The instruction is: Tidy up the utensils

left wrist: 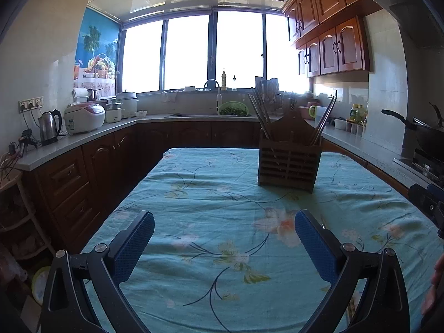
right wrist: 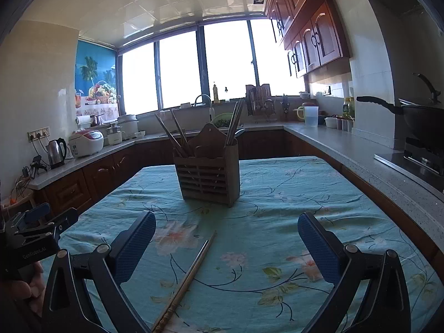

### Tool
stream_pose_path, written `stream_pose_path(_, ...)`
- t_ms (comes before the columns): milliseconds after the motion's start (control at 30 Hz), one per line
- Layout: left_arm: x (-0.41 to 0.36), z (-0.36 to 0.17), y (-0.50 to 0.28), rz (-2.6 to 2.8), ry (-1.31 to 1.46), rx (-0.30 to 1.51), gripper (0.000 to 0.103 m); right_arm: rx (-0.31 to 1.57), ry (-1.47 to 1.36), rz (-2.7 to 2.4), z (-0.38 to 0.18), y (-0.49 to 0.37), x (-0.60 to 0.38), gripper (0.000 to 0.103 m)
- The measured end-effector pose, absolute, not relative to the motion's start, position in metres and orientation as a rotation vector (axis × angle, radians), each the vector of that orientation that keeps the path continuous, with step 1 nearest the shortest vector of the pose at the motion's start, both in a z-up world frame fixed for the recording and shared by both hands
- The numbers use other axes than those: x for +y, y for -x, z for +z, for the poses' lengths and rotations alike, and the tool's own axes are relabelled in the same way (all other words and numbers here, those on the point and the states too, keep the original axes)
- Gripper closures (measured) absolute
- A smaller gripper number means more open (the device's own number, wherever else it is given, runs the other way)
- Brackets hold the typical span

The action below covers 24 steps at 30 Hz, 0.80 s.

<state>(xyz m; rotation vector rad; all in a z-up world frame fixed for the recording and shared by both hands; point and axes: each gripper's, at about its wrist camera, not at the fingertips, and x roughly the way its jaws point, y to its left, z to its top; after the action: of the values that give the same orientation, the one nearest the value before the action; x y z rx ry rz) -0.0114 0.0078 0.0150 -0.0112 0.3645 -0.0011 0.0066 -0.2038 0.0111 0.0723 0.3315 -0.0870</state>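
Note:
A brown slatted wooden utensil holder (left wrist: 289, 163) stands on the teal floral tablecloth (left wrist: 211, 188), with several chopsticks (left wrist: 259, 113) leaning out of both its compartments. It also shows in the right wrist view (right wrist: 208, 176). A pair of chopsticks (right wrist: 188, 277) lies flat on the cloth (right wrist: 277, 194), between the open fingers of my right gripper (right wrist: 226, 245) and nearer the left finger. My left gripper (left wrist: 224, 244) is open and empty above bare cloth, the holder ahead to its right. Each gripper shows at the edge of the other's view: the right one (left wrist: 428, 202), the left one (right wrist: 36, 227).
Counters run around the table on three sides. A kettle (left wrist: 50, 126) and a rice cooker (left wrist: 84, 116) stand on the left counter, a sink with a green basket (left wrist: 233, 108) at the back, a black wok (right wrist: 416, 120) on the stove at the right.

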Motion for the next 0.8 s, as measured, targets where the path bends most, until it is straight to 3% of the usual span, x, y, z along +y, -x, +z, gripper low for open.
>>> stream_pose_path(800,0.013,0.002,0.016,0.000,-0.013,0.387,0.001,0.383,-0.072,-0.100,-0.012,0.004,-0.206,0.000)
